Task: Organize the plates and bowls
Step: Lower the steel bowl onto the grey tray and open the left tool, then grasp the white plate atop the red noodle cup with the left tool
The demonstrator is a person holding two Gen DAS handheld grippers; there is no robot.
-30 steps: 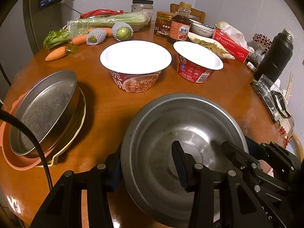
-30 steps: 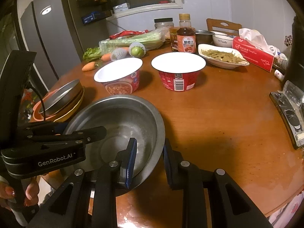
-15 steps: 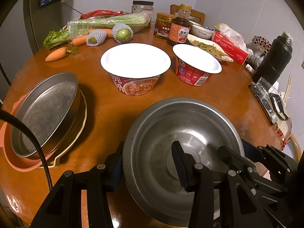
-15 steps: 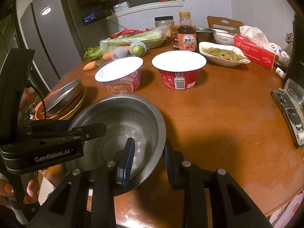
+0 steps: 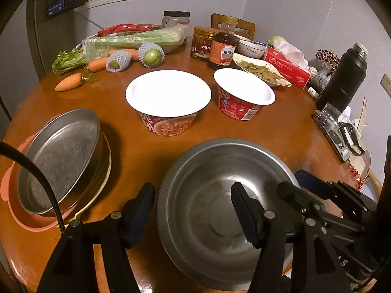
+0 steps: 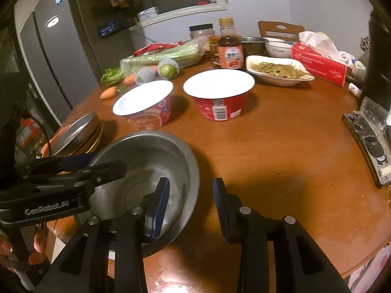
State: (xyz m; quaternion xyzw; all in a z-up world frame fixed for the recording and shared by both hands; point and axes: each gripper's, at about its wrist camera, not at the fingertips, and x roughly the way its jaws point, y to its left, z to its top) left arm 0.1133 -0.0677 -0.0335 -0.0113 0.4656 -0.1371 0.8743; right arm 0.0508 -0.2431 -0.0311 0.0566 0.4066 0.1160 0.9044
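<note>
Steel bowl (image 5: 224, 210) sits on the near edge of the table (image 5: 281, 131), and I am letting go of it: my left tool (image 5: 193, 210) and right tool (image 6: 190, 202) have both just been spreading, each straddling the rim with its pads clear of the metal. The next move, I judge, is to back both off, then go for the white paper bowls (image 5: 168, 97) beyond, or nest this one with the tilted pan stack (image 5: 58, 161) at left
</note>
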